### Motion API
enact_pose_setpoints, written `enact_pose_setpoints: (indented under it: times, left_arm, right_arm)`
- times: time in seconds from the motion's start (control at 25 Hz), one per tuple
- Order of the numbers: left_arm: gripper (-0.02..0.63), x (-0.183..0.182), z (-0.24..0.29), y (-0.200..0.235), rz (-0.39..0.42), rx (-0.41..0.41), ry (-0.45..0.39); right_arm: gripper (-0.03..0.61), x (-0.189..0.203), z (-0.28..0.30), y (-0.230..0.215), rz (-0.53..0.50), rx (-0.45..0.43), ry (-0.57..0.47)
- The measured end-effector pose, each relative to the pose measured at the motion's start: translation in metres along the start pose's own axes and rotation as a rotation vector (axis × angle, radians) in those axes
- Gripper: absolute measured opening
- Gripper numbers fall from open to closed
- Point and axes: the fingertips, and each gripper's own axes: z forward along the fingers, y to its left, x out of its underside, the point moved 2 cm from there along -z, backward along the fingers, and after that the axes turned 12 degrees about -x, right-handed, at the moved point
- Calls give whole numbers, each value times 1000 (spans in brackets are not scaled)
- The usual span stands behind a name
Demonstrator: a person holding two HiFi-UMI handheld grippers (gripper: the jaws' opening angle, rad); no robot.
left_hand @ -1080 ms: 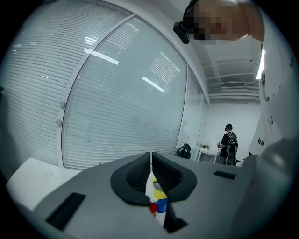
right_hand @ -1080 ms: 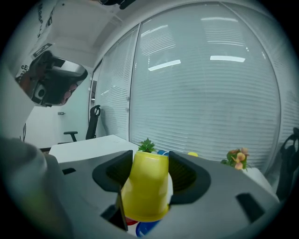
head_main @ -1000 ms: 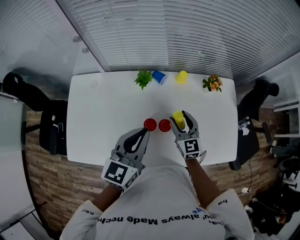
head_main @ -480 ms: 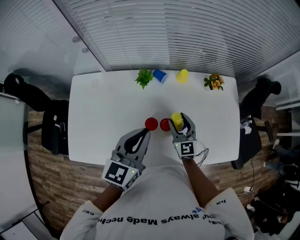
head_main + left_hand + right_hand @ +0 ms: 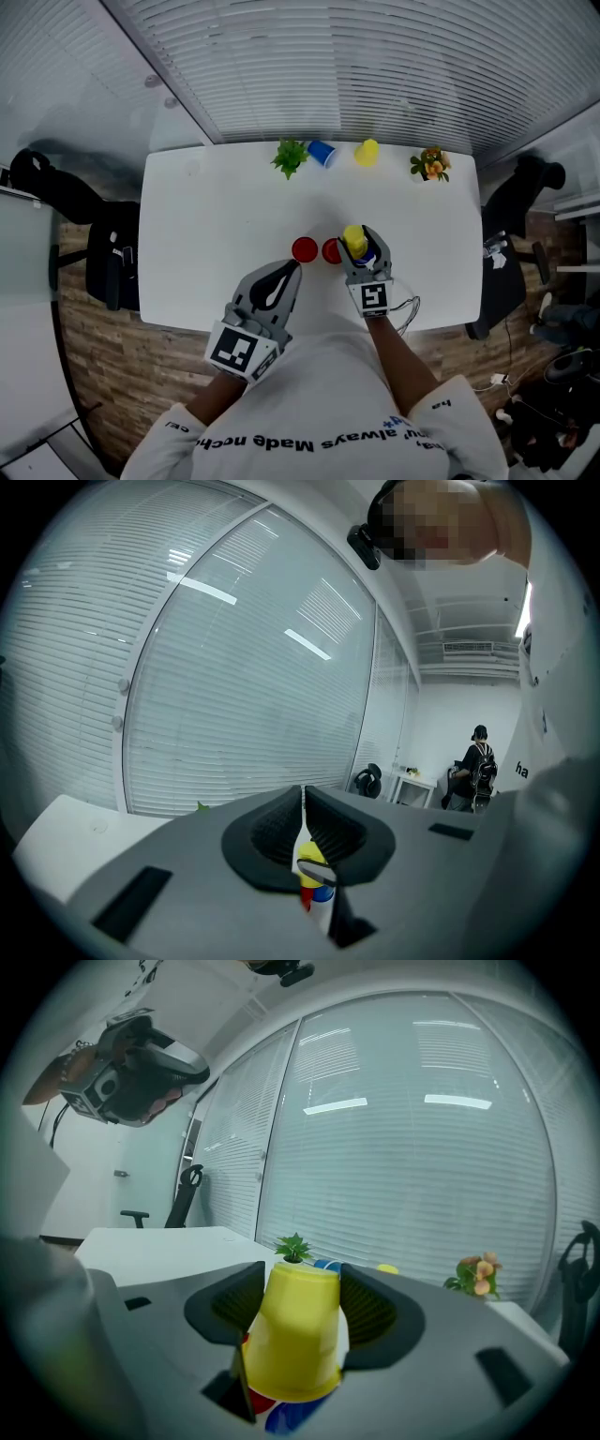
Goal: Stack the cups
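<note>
White table [image 5: 206, 234]; yellow cup [image 5: 292, 1335] inverted, axis vertical.

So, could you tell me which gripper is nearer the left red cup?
Left. The left gripper is just on the person's side of the left red cup; the right gripper is past the other red cup.

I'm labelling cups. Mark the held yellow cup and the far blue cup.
held yellow cup [image 5: 294, 1331]: right gripper view, on its side wall.
far blue cup [image 5: 321, 152]: head view, on its body.
</note>
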Motion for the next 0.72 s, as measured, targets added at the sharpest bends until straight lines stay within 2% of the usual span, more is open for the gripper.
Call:
enact_pose_setpoints:
  times: [0.72]
  left_arm:
    - [29,0,2,-4,-4,7,-3]
  right_arm:
    - [268,13,-22,8,21,3,13]
